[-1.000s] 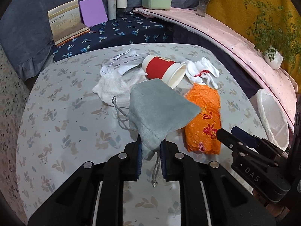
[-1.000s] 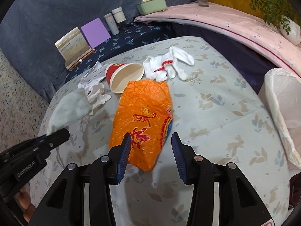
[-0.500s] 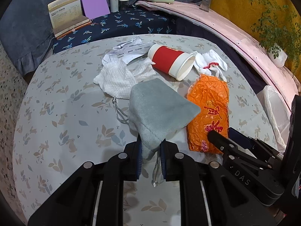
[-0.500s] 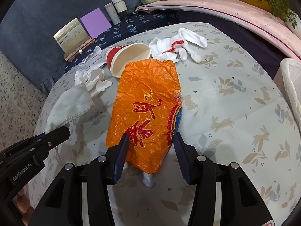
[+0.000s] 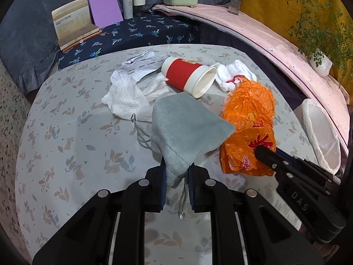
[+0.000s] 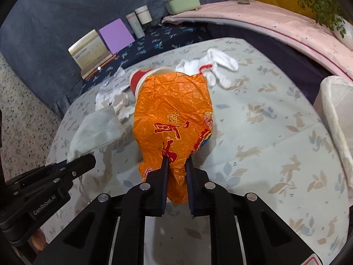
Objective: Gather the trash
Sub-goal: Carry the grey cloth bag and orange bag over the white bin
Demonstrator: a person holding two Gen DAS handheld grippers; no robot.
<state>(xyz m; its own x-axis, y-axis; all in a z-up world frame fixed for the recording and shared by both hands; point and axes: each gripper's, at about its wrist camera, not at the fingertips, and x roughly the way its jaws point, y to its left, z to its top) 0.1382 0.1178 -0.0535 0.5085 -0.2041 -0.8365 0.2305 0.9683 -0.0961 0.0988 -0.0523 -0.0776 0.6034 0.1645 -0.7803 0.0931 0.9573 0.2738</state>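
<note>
The surface [image 5: 66, 132], covered in a leaf-and-rabbit print cloth, is backed by blue drapery. A grey pouch [image 5: 185, 130] is clamped in the left gripper [image 5: 176, 176]. The right gripper [image 6: 176, 176] is closing on the orange wrapper [image 6: 174, 119], which is pinched at its near end. A red paper cup [image 5: 189, 76] is lying tipped just beyond.

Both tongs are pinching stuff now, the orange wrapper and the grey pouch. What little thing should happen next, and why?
Probably lift the right tongs a little. They are closing on the near end of the orange wrapper, and the bin with the white liner stands to the right past the table's edge. A small lift would show whether the grip holds before carrying it over. The left tongs can keep the grey pouch.
</note>
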